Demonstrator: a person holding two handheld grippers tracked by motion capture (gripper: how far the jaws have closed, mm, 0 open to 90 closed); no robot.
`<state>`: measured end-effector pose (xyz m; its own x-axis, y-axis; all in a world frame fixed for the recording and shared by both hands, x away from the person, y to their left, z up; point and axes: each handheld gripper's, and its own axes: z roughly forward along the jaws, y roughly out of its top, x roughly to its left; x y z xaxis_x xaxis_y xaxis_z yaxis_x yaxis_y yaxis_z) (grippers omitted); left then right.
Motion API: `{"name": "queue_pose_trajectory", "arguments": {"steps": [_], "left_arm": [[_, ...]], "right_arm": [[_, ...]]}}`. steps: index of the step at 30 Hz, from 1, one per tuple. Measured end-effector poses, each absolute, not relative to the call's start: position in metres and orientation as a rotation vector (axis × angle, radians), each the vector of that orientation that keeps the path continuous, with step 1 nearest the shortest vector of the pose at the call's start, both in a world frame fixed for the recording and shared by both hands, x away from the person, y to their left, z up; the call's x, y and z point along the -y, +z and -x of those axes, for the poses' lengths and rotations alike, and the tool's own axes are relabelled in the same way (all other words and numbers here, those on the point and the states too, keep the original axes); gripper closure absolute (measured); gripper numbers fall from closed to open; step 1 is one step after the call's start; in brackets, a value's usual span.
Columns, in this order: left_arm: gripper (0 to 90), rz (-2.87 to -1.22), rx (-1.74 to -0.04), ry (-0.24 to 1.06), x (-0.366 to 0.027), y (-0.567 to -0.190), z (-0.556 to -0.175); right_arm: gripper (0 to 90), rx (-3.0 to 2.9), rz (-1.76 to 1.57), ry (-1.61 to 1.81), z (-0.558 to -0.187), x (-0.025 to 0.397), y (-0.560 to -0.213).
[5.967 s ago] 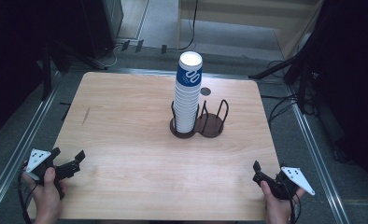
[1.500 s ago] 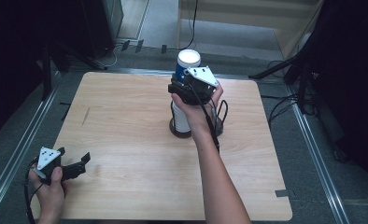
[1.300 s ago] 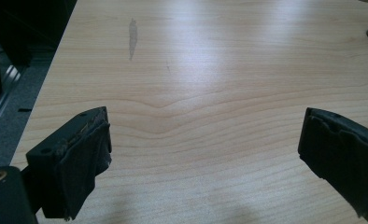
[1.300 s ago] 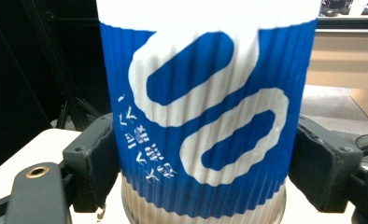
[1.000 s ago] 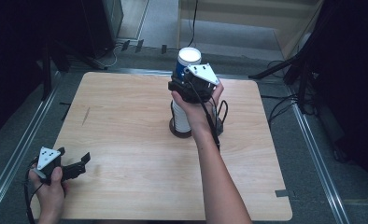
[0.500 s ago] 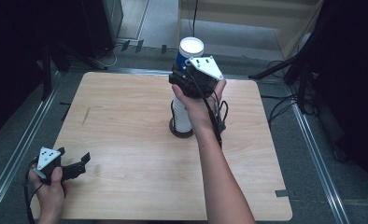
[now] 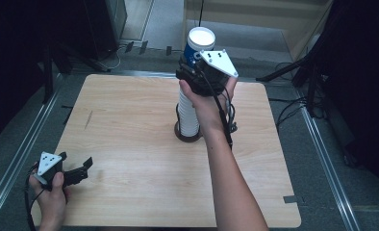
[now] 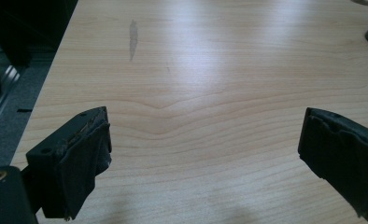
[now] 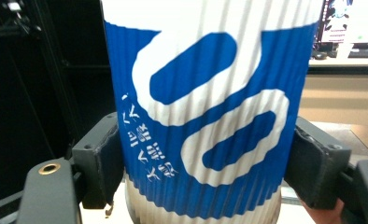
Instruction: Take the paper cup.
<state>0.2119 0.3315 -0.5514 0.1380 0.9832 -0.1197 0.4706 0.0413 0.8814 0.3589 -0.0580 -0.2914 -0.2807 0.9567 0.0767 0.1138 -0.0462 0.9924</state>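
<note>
The right tool (image 7: 193, 73) clamps the top blue-and-white ribbed paper cup (image 9: 205, 107), partly raised above the white cup stack (image 7: 188, 115) on the wooden tabletop (image 7: 130, 130); placement remains, and the left tool (image 7: 79, 168) rests wide open, empty.

Cup (image 9: 205, 116) rim cropped; its print unreadable

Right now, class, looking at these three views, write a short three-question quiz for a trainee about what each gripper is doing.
1. True or false: the right gripper has its jaws closed on the top blue-and-white cup.
2. The left gripper is: A) holding a cup B) open over the table C) on the cup stack.
3. Fill in: the cup stack stands in a dark ____.

Key: 1 true; 2 B; 3 holder.
</note>
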Motion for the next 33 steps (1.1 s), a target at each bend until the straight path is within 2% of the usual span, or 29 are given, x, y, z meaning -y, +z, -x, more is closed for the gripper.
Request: {"name": "queue_pose_trajectory", "arguments": {"steps": [17, 32, 33], "left_arm": [[3.2, -1.54, -1.439, 0.771, -0.33, -0.551, -0.21], [3.5, -1.521, -1.413, 0.801, -0.329, -0.551, -0.209], [7.7, -1.512, -1.418, 0.807, -0.329, -0.551, -0.209]], "right_arm": [[22.5, -1.42, -1.178, 1.445, -0.331, 0.087, -0.272], [22.5, -1.406, -1.212, 1.403, -0.313, 0.126, -0.293], [22.5, -1.409, -1.225, 1.401, -0.311, 0.13, -0.299]]}}
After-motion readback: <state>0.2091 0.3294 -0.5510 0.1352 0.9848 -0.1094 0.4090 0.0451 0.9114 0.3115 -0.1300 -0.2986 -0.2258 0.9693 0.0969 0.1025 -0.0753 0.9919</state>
